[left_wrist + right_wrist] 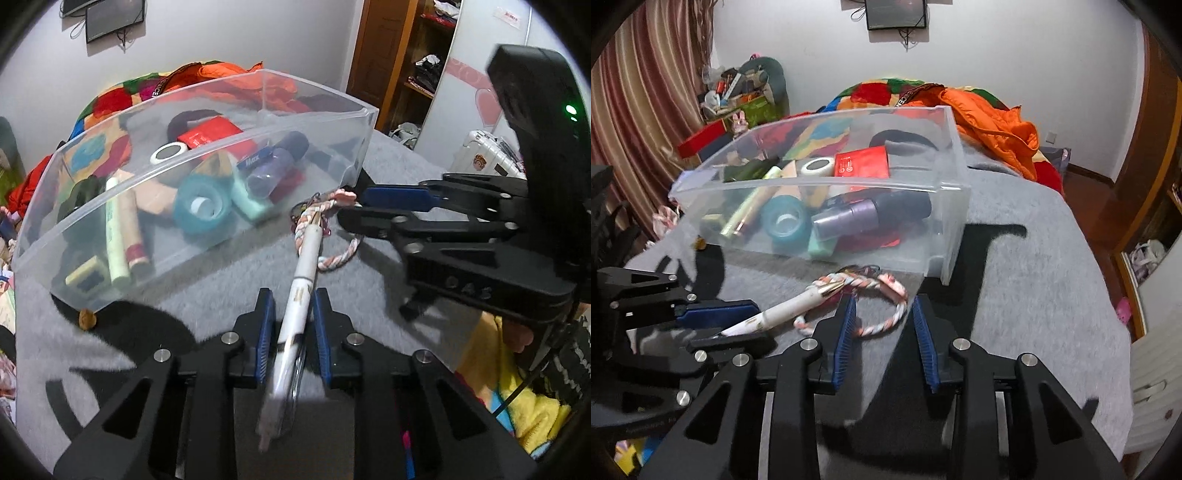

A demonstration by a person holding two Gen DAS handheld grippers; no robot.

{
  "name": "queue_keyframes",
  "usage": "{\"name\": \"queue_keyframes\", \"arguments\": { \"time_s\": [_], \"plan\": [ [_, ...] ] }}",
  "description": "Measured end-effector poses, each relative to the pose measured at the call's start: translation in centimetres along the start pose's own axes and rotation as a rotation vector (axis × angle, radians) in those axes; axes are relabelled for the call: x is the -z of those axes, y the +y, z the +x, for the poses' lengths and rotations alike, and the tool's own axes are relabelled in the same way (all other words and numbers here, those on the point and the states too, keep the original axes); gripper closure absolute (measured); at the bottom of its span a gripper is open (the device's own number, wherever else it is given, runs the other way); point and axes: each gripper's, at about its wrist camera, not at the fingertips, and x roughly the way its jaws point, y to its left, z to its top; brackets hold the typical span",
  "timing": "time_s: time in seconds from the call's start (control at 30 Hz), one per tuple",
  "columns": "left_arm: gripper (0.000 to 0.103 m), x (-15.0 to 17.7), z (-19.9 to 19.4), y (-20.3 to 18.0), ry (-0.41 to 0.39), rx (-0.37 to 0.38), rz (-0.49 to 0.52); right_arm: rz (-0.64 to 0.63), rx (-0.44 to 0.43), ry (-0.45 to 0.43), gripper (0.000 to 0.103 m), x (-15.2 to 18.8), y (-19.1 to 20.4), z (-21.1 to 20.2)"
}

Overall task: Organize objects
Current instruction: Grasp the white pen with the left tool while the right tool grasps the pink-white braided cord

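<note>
in the left wrist view the left gripper (291,306) sits at the bottom centre of the frame, its blue pads nearly together and clamped on a white pen (300,291). the pen runs up the middle of the picture from between the pads, its gold tip lying on a braided cord bracelet (334,258) just above the fingers. the right gripper (356,206) reaches in from the right edge, its fingertips close to the pink end of the bracelet.

in the right wrist view the right gripper (882,314) fills the lower centre, jaws a moderate way apart with nothing pressed between the pads. the bracelet (882,325) lies on the grey blanket (1034,295) with its right loop between and just ahead of the two fingers; whether a pad touches it i cannot tell. the pen (790,312) slants in from the lower left, held by the left gripper (738,321).

a clear plastic bin (953,192) stands just behind the bracelet in the middle of the frame, holding a teal tape roll (783,221), a red box (864,162) and a purple tube (849,218).
</note>
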Motion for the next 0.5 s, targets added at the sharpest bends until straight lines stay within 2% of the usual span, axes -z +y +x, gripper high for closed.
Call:
{"name": "queue_keyframes", "arguments": {
  "time_s": [0.07, 0.13, 0.17, 0.23, 0.27, 0.5],
  "plan": [
    [0.084, 0.1, -0.1, 0.0, -0.008, -0.006, 0.002, -0.016, 0.003, 0.011, 0.074, -0.3, 0.1, 0.8],
    [0.09, 0.3, -0.3, -0.2, -0.011, -0.034, 0.009, -0.024, 0.007, 0.018, 0.074, -0.2, 0.2, 1.3],
    [0.091, 0.4, -0.4, -0.4, -0.014, -0.044, 0.013, -0.021, 0.011, 0.009, 0.076, -0.1, 0.2, 1.3],
    [0.093, 0.8, -0.8, -0.8, -0.022, -0.072, 0.027, -0.024, 0.02, 0.003, 0.089, -0.1, 0.4, 1.3],
    [0.093, 0.9, -1.0, -0.9, -0.026, -0.083, 0.028, -0.024, 0.026, 0.0, 0.092, 0.0, 0.4, 1.2],
    [0.093, 1.3, -3.2, -0.2, -0.082, -0.087, -0.021, -0.009, 0.009, -0.015, 0.097, 0.6, 0.7, 0.3]
  ]
}}
